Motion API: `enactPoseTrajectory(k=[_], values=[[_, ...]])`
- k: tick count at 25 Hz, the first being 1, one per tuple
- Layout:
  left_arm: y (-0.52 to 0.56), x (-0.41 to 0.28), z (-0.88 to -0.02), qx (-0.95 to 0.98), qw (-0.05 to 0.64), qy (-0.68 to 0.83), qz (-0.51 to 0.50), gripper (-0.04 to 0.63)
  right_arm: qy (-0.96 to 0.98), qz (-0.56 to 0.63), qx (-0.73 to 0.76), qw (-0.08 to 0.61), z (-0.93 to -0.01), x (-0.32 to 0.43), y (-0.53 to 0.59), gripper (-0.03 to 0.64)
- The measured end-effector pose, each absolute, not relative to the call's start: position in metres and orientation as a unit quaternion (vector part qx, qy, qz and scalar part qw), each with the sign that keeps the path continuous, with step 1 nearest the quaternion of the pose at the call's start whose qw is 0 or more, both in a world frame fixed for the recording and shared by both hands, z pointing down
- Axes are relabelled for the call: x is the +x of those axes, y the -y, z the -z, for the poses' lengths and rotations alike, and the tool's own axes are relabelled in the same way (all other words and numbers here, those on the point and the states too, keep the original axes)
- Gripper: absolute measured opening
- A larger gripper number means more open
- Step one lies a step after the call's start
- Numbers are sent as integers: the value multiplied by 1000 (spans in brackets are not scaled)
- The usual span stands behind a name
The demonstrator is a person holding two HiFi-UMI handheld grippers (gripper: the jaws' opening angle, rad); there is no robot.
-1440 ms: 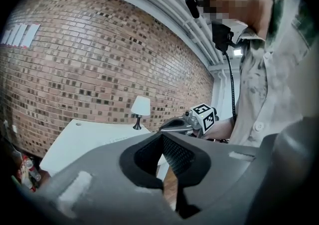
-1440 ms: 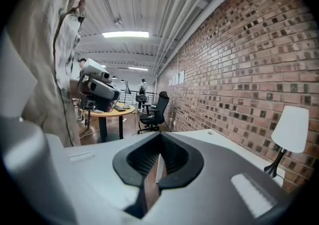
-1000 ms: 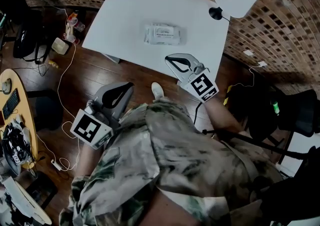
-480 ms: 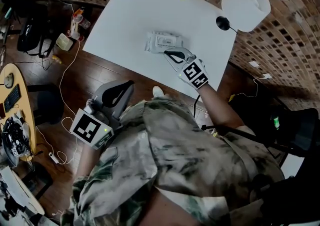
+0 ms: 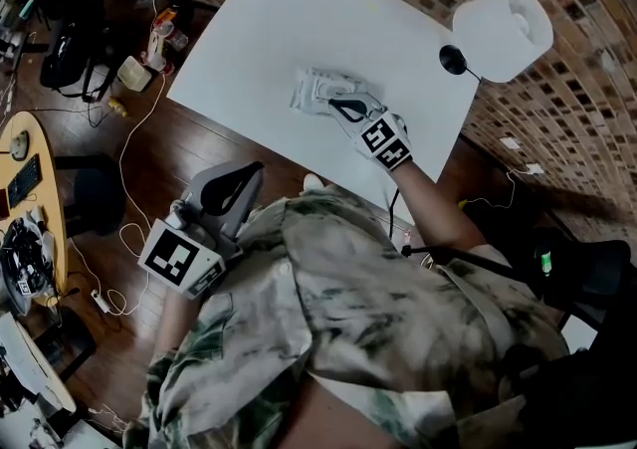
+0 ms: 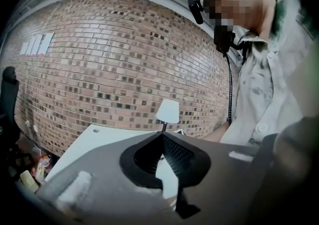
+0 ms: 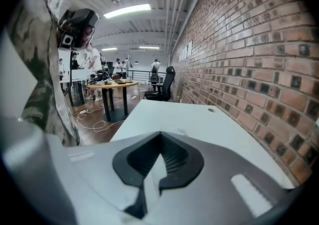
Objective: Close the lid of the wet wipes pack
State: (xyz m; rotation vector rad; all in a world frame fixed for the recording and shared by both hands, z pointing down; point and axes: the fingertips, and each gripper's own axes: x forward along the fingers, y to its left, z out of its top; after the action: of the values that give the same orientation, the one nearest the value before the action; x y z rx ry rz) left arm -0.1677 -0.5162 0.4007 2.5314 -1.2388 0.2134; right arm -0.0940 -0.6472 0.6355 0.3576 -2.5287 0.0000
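In the head view, the wet wipes pack (image 5: 320,89) lies flat near the middle of the white table (image 5: 259,29). The right gripper (image 5: 334,104) has its tips over the pack's near right part, and they seem to touch it. The lid is too small to make out. The left gripper (image 5: 257,170) hangs near the person's body, well apart from the table.

In the left gripper view, the left gripper (image 6: 162,136) has its jaws together with nothing between them. It looks toward a lamp (image 6: 168,111).

In the right gripper view, the right gripper (image 7: 159,135) also has its jaws closed and empty. The pack is hidden under them, and only the bare table (image 7: 189,119) shows beyond.

I judge that the pressing step is in hand. The next move calls for a firm downward push on the lid with the closed tips, until it snaps.
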Motion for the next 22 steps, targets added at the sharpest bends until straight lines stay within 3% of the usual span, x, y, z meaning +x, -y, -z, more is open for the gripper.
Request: enactPoseTrajectory(k=[22], values=[[539,-164,-400,876,149,451,-82,0,939,-19,114,324,-666,-95,687,3]])
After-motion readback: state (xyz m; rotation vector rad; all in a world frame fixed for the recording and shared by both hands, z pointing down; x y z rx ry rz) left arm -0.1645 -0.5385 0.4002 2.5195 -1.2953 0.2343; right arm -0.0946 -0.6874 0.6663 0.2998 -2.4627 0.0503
